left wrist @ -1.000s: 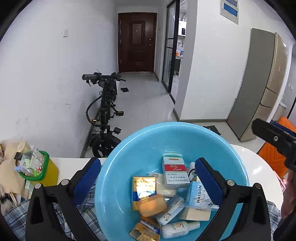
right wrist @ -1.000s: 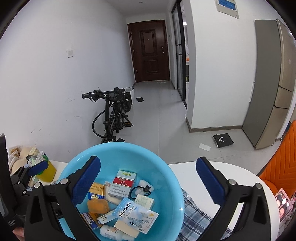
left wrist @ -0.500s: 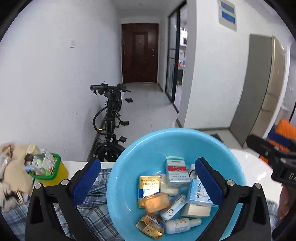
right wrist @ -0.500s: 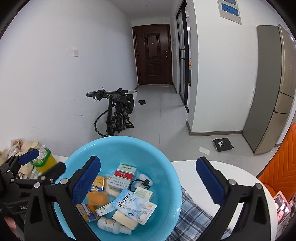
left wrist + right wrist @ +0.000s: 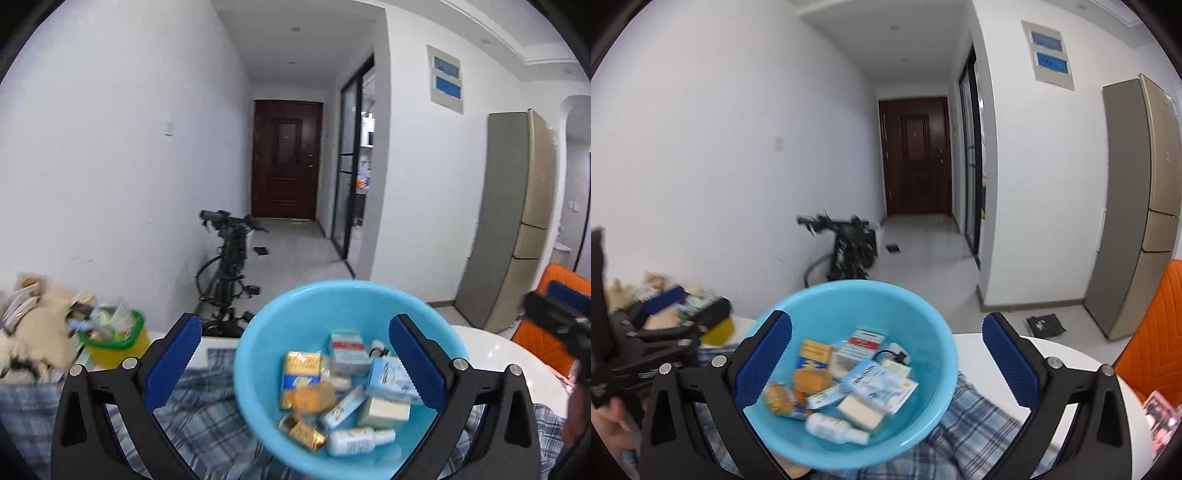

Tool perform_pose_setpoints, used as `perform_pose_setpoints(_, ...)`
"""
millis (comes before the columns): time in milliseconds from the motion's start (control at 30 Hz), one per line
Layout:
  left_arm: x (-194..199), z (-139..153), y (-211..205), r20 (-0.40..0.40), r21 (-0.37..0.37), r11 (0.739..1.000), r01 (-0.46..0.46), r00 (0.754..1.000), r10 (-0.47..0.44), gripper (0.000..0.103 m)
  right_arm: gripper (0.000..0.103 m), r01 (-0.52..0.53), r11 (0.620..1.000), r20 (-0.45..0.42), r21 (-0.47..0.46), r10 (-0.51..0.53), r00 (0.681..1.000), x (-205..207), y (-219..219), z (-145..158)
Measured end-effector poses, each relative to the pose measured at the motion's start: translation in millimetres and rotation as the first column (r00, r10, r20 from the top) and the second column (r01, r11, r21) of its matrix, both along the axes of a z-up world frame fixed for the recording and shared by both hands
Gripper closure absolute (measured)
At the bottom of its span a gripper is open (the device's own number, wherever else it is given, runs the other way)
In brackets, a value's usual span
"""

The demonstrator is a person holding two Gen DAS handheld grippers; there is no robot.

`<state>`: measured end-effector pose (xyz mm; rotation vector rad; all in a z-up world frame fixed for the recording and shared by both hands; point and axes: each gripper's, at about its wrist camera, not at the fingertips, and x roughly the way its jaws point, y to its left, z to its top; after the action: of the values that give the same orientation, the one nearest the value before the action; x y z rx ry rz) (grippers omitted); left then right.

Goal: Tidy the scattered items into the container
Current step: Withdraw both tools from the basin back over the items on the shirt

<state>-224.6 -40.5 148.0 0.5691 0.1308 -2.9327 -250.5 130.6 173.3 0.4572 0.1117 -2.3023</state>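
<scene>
Blue basin (image 5: 258, 332) on plaid-clothed white table (image 5: 495, 354), tiled hallway behind, both claws wide

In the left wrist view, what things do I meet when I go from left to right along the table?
Beige clutter → yellow tub → blue basin → right gripper

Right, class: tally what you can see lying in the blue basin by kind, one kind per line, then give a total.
Boxes: 5
Bottles: 1
Tubes: 1
Orange bars: 1
Gold packets: 1
Chargers: 1
Total: 10, counting only what shows in the blue basin; more may be buried.
</scene>
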Motion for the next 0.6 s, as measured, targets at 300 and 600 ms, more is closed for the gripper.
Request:
perform_pose_setpoints(300, 60, -7, 17, -0.08, -0.015, 1.0, 0.011, 0.997, -0.013, 0.0, 0.0, 0.192, 0.981, -0.148, 0.002, -0.189, 0.971, 36, 38, -17)
perform_pose_setpoints(600, 103, -16, 28, -0.125, -0.077, 0.997, -0.03, 0.992, 0.02, 0.0, 0.0, 0.215, 0.977, -0.256, 0.003, -0.207, 0.944, 52, 69, -29)
